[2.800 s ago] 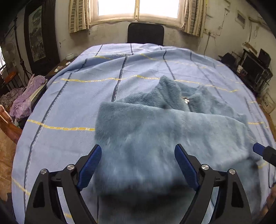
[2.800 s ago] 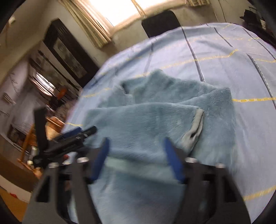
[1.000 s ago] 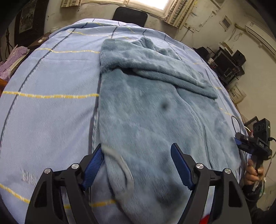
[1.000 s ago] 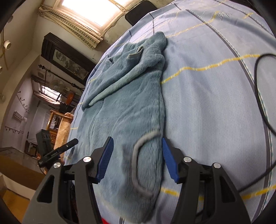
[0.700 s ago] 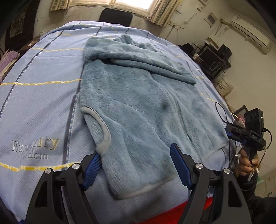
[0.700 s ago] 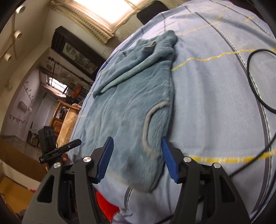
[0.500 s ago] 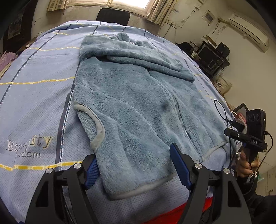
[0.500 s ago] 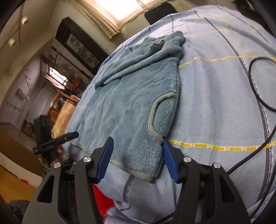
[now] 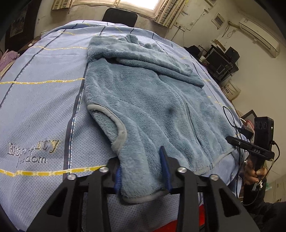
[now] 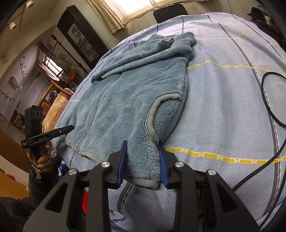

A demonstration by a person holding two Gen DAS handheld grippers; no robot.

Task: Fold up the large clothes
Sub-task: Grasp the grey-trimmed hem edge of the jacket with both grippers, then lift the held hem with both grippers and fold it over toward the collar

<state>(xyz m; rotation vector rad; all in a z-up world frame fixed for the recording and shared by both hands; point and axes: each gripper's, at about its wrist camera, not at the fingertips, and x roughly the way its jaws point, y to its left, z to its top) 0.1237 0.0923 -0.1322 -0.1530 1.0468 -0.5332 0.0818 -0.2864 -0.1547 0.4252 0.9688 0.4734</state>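
A blue-grey fleece jacket (image 9: 146, 100) lies spread on the striped light-blue bed sheet (image 9: 44, 100), sleeves folded across its far end. In the left wrist view my left gripper (image 9: 141, 171) is at the near hem corner beside a grey-trimmed pocket; its jaws are closing and fleece is bunched between the blue pads (image 9: 164, 166). In the right wrist view my right gripper (image 10: 142, 163) is at the other hem corner (image 10: 143, 158), jaws closing with fleece filling the gap. Each view shows the other hand-held gripper off the bed's side: the right one (image 9: 257, 142) and the left one (image 10: 44, 135).
A black cable (image 10: 268, 107) loops over the sheet to the right of the jacket. A dark chair (image 9: 119, 16) stands beyond the far edge under the window. Shelves with electronics (image 9: 221, 60) are at the right, wooden furniture (image 10: 55, 100) at the left.
Both grippers drew back toward the bed's near edge, from over the jacket to its hem corners. Their jaws narrowed from wide apart onto the fleece. The right wrist rolled.
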